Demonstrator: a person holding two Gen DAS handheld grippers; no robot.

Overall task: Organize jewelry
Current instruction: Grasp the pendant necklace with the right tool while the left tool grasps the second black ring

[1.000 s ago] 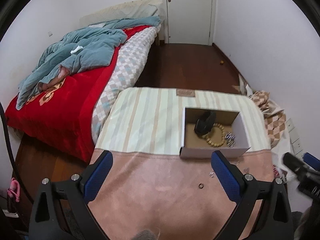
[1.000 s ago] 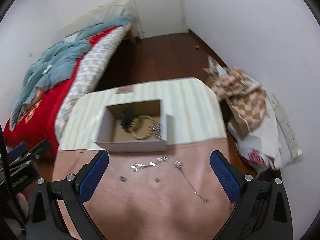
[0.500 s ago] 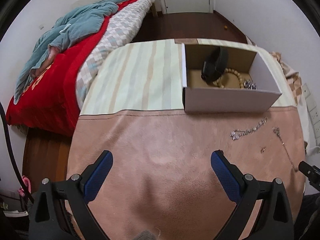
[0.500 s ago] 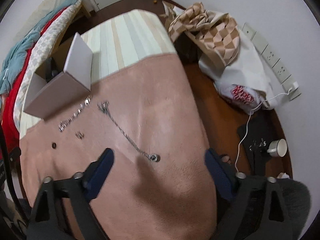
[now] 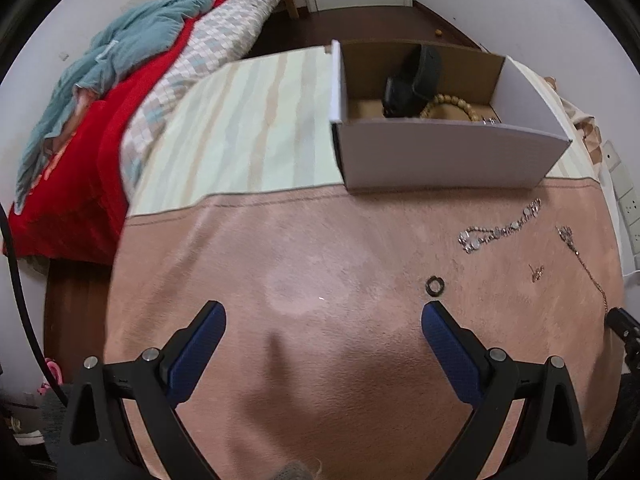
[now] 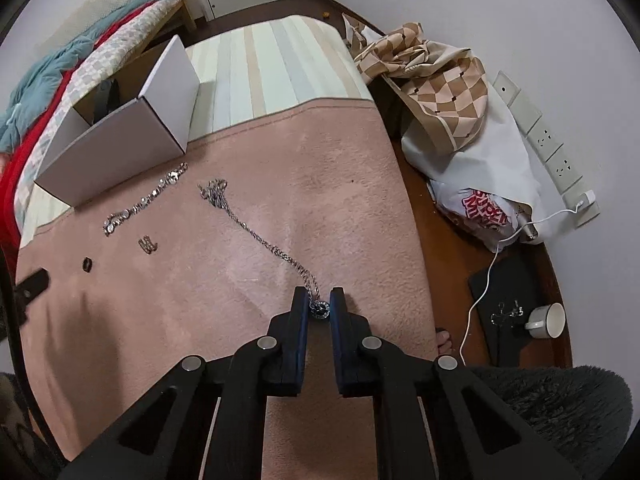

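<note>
My right gripper (image 6: 319, 300) points down at the pink cloth, and its jaws are closing on the round pendant (image 6: 320, 309) at the near end of a silver necklace chain (image 6: 260, 236); the pads touch the pendant on both sides. My left gripper (image 5: 322, 312) hangs open over bare cloth, with a small black ring (image 5: 435, 285) just beyond its right fingertip. A silver bracelet (image 5: 500, 232) and a small earring (image 5: 536, 272) lie between the ring and the white cardboard box (image 5: 440, 152). The box holds a black band (image 5: 416, 76) and a wooden bead bracelet (image 5: 452, 104).
The table carries a pink cloth (image 6: 200, 320) over a striped one (image 6: 272, 68). A bed with a red blanket (image 5: 80, 160) stands to the left. To the right on the floor are a checkered cloth (image 6: 440, 88), bags, a power strip (image 6: 552, 148) and a cup (image 6: 548, 320).
Both grippers have sunk toward the table and tilted further down. The right jaws have gone from wide open to nearly together around the necklace pendant. The left jaws stayed open.
</note>
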